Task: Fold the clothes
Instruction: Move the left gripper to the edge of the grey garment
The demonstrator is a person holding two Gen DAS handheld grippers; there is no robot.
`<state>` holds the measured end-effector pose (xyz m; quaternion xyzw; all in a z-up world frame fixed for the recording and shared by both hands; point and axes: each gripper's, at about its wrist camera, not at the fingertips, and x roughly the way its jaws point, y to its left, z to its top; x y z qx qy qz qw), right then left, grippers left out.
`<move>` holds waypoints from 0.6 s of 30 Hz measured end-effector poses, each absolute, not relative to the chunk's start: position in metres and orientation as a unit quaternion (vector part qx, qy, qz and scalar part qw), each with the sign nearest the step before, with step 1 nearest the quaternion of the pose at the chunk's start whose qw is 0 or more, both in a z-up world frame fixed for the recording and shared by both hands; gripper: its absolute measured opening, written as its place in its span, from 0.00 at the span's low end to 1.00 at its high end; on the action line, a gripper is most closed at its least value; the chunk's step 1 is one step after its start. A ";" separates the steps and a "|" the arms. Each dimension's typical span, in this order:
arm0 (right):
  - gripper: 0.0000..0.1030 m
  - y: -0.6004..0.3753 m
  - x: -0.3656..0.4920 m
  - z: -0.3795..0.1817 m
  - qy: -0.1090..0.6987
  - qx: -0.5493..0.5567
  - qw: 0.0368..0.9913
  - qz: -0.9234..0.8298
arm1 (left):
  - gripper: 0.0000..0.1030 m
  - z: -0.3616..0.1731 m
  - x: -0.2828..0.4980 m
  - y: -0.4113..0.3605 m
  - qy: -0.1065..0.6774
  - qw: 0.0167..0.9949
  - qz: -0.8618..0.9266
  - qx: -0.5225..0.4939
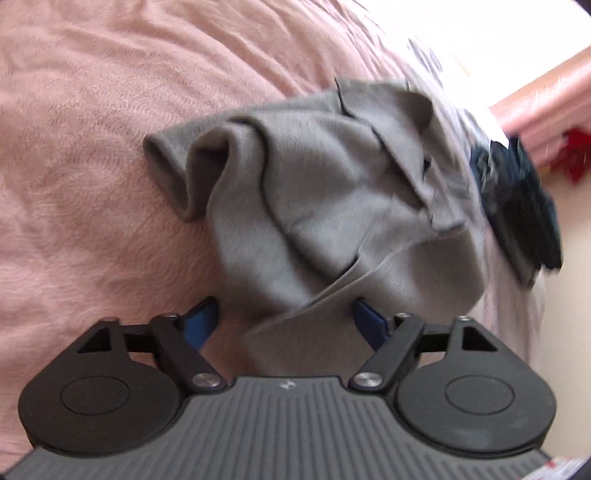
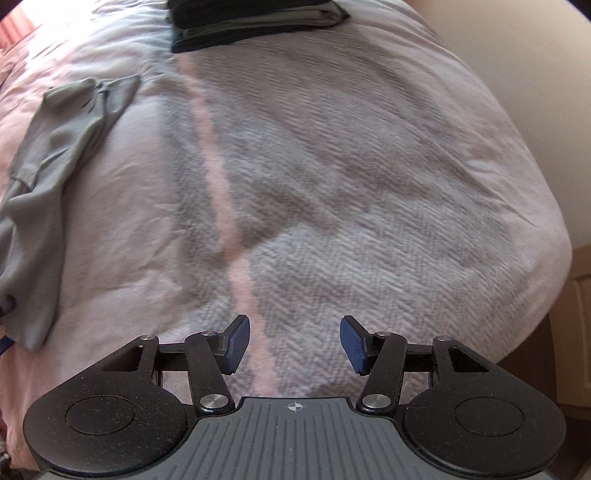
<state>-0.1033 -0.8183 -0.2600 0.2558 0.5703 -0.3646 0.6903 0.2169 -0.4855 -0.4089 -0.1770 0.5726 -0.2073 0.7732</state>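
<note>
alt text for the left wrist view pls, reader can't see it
A crumpled grey garment lies on a pink bedspread, its near edge running between the blue pads of the left gripper, which stand apart on either side of the cloth. A dark, blurred object sits at the right.

Right wrist view: broad stretch of grey-white herringbone bedspread (image 2: 369,184) lies bare ahead of the right gripper (image 2: 294,343), jaws apart, nothing between them. Free passage near, centre and right to the bed edge. Left side taken by a crumpled grey garment (image 2: 55,155). Far edge blocked by a stack of folded dark clothes (image 2: 255,22).

Left wrist view: same grey garment (image 1: 314,192) bunches up between the left gripper (image 1: 284,314) pads. Pink blanket (image 1: 92,147) bare to the left.
</note>
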 end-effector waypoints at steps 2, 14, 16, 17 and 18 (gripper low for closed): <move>0.50 -0.820 -0.105 -0.261 0.574 0.256 0.684 -0.370 | 0.21 -0.402 0.224 -0.487 0.568 0.772 -0.218 -0.184; 0.50 -0.804 -0.032 -0.263 0.578 0.239 0.718 -0.305 | 0.00 -0.205 0.288 -0.364 0.362 0.908 -0.211 0.024; 0.50 -0.799 -0.018 -0.266 0.581 0.237 0.723 -0.289 | 0.00 -0.186 0.311 -0.328 0.363 0.909 -0.206 0.011; 0.50 -0.795 -0.010 -0.269 0.584 0.236 0.725 -0.278 | 0.00 -0.186 0.318 -0.321 0.374 0.906 -0.197 0.022; 0.50 -0.792 -0.002 -0.272 0.587 0.234 0.728 -0.267 | 0.01 -0.189 0.322 -0.317 0.391 0.901 -0.188 0.029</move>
